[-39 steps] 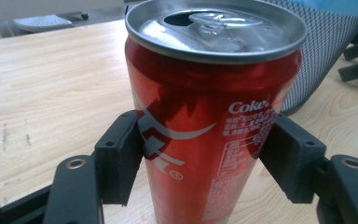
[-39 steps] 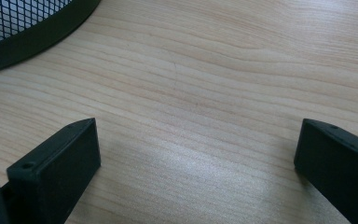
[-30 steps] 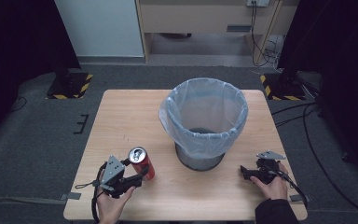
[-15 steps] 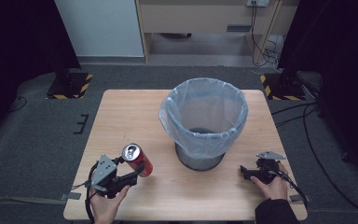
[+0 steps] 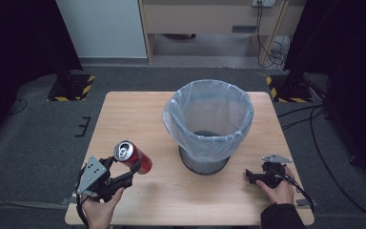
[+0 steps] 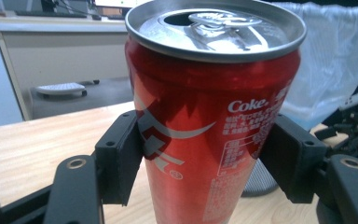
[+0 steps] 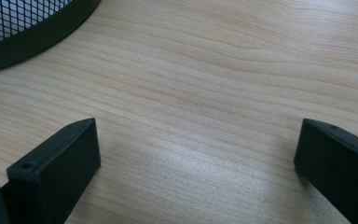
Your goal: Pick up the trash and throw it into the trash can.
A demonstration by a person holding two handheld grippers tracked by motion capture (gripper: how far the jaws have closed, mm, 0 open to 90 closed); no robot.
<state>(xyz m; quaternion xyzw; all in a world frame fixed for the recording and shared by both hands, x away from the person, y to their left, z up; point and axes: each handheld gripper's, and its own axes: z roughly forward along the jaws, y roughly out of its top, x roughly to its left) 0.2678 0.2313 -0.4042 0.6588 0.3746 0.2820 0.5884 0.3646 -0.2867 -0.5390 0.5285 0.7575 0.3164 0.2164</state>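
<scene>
left gripper (image 5: 124, 175): jaws clamped on red coke can (image 5: 133, 157) at mid-body, near the table's (image 5: 138, 114) front left, left of the lined bin (image 5: 208, 125). can base cut off in left gripper view; opened top tilts up-left, long axis slanted. right gripper (image 7: 196, 163): jaws spread wide, empty, low over bare wood.

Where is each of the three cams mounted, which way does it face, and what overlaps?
High view: fixed above the person's side, looking forward and down on the light wooden table; both hands, left gripper and right gripper enter from the bottom.
Left gripper view: rides the left gripper, looks along its jaws clamped on the red opened Coke can.
Right gripper view: rides the right gripper, looks down between open jaws at bare table.
Shared: the black mesh bin with clear plastic liner appears in every view.
</scene>
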